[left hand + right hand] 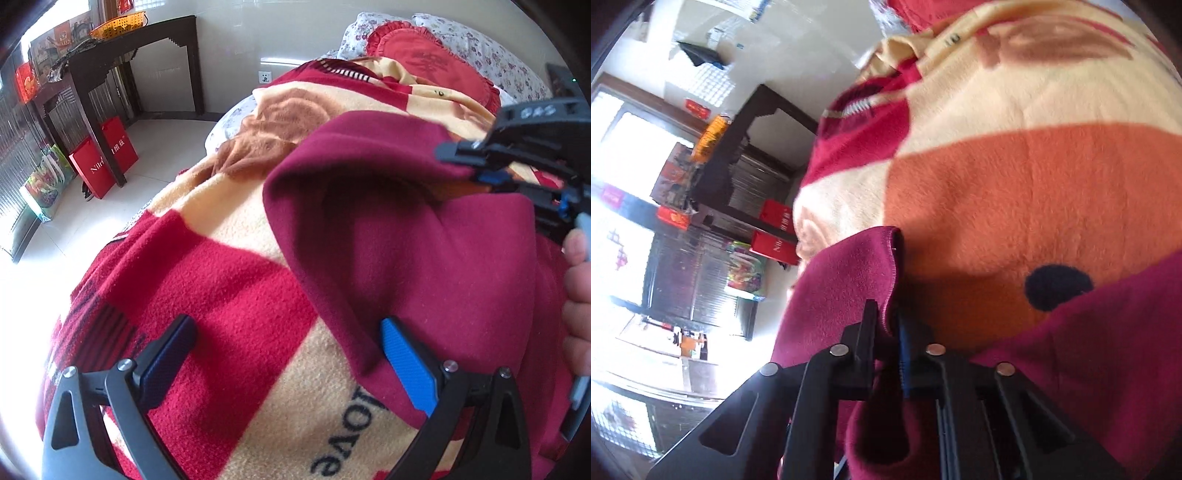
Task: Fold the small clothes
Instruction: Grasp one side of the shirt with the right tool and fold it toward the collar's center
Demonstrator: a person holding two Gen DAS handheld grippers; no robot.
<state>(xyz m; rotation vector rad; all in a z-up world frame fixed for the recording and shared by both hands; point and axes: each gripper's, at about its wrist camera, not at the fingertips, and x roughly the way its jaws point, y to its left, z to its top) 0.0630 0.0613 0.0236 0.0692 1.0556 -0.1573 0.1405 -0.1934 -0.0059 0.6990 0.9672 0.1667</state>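
A dark maroon fleece garment (406, 229) lies on a red, cream and orange blanket (236, 280) on a bed. My left gripper (288, 343) is open, low over the blanket, its blue right pad touching the garment's near edge. My right gripper (888, 325) is shut on the garment's stitched edge (857, 273) and lifts it off the blanket (1015, 192). In the left wrist view the right gripper (476, 170) shows at the far right, pinching the garment's raised far edge, with the person's hand behind it.
A dark wooden console table (122, 59) with an orange basket stands by the wall at left. Red gift bags (105, 158) and a coloured bag sit on the white floor under it. Floral pillows and a red cushion (424, 55) lie at the bed's head.
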